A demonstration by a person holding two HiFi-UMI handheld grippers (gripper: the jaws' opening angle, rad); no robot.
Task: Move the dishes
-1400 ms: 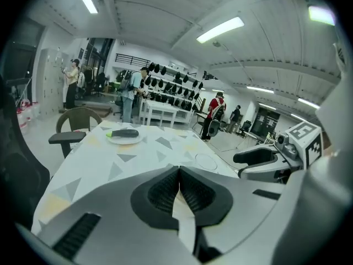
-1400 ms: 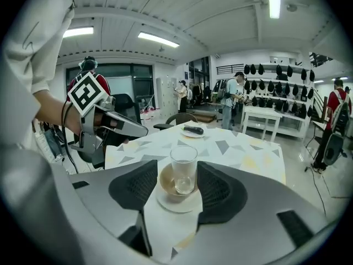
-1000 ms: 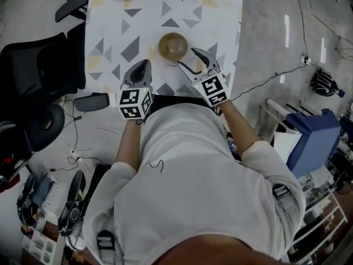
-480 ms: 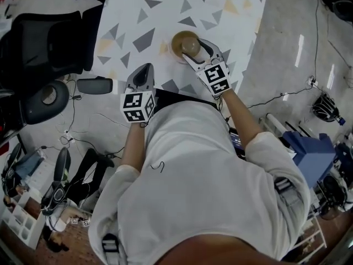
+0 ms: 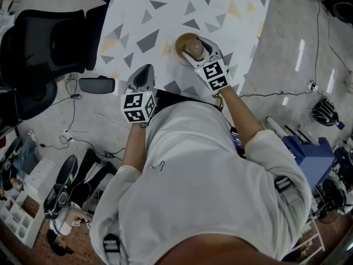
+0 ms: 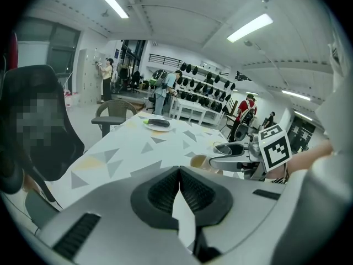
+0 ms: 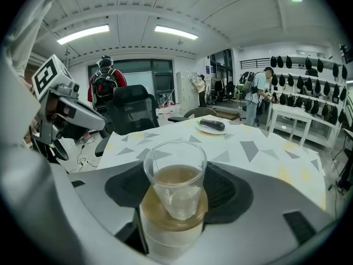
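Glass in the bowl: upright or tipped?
Upright: the glass stands mouth-up inside the bowl, its rim level in the right gripper view.

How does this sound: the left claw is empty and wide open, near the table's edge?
Wrong on one point: the left claw is empty and near the table's edge, but shut, not wide open. The left gripper view shows its jaws closed together.

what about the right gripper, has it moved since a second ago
Yes. The right gripper went forward over the table edge to the bowl; its jaws, just opened wider, now flank it.
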